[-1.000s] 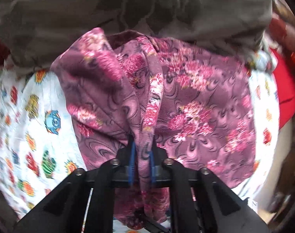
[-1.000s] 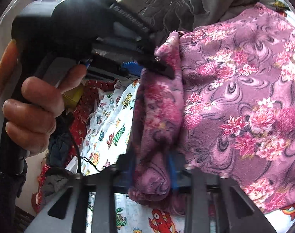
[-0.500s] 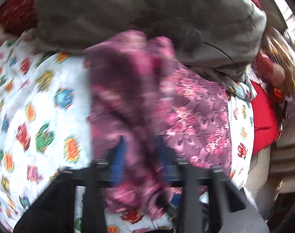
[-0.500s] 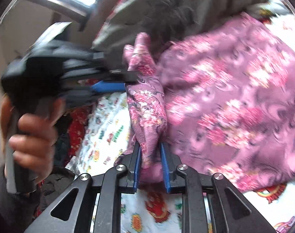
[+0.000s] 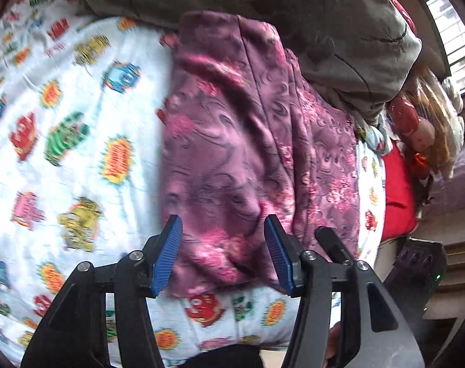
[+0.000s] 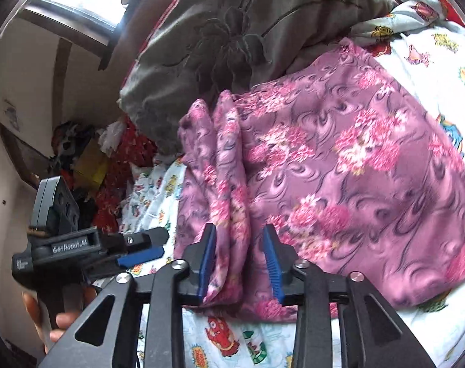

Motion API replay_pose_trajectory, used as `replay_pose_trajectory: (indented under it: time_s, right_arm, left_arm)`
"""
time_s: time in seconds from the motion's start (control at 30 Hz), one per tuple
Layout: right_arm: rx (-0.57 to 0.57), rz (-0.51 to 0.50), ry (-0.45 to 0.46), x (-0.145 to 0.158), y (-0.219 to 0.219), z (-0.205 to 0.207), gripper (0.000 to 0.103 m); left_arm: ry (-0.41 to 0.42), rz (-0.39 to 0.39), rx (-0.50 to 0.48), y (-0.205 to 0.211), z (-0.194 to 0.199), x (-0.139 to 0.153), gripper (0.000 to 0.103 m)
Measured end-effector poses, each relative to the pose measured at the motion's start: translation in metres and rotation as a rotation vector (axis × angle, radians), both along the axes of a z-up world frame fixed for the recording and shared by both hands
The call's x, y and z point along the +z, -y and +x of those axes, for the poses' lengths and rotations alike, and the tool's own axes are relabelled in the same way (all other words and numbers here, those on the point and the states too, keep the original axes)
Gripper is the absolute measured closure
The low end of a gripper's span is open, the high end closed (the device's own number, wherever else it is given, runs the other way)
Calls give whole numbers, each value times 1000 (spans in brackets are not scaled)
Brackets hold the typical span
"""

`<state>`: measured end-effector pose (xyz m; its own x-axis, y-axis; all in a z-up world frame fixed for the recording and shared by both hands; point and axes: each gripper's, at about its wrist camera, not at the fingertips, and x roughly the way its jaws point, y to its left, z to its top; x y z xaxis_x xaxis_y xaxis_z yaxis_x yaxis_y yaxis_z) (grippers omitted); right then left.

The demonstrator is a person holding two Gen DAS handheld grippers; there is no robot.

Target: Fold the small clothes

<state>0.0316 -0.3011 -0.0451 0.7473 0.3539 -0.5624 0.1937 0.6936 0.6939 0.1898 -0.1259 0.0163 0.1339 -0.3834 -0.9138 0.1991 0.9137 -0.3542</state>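
The left wrist camera looks steeply down along its blue-padded fingers [image 5: 171, 251], close over the purple floral garment [image 5: 232, 141] lying on the cartoon-print bedsheet [image 5: 79, 153]. The right wrist camera looks down at a shallower slant along its own fingers [image 6: 270, 260], equally close, from the garment's [image 6: 339, 159] opposite side. Both views share the garment, the sheet [image 6: 431, 70] and the grey-green blanket [image 5: 324, 24] behind it; the right view also catches the left gripper [image 6: 143, 248].
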Motion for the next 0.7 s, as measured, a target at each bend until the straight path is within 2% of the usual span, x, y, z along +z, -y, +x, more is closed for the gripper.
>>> replay_pose_trajectory:
  time_s: [0.03, 0.13, 0.2, 0.4, 0.43, 0.5, 0.67, 0.7]
  right_arm:
    - [0, -3, -9, 6, 6, 10, 68]
    - [18, -2, -15, 5, 2, 10, 68]
    - [35, -9, -18, 5, -3, 11, 67]
    - [60, -17, -11, 10, -18, 19, 53]
    - [62, -23, -12, 12, -20, 21, 49]
    - [77, -56, -23, 14, -28, 25, 46]
    - [118, -137, -59, 9, -47, 36, 46]
    - [113, -171, -61, 8, -50, 36, 50]
  left_arm:
    - [-6, -6, 0, 4, 3, 0, 49]
    - [21, 26, 4, 10, 6, 5, 49]
    - [30, 19, 8, 6, 6, 7, 49]
    - [15, 29, 31, -10, 11, 3, 49]
    - [15, 29, 35, -11, 12, 3, 49]
    - [16, 26, 43, -11, 17, 6, 49]
    - [36, 49, 38, 2, 30, 13, 49]
    - [33, 45, 37, 4, 32, 13, 49]
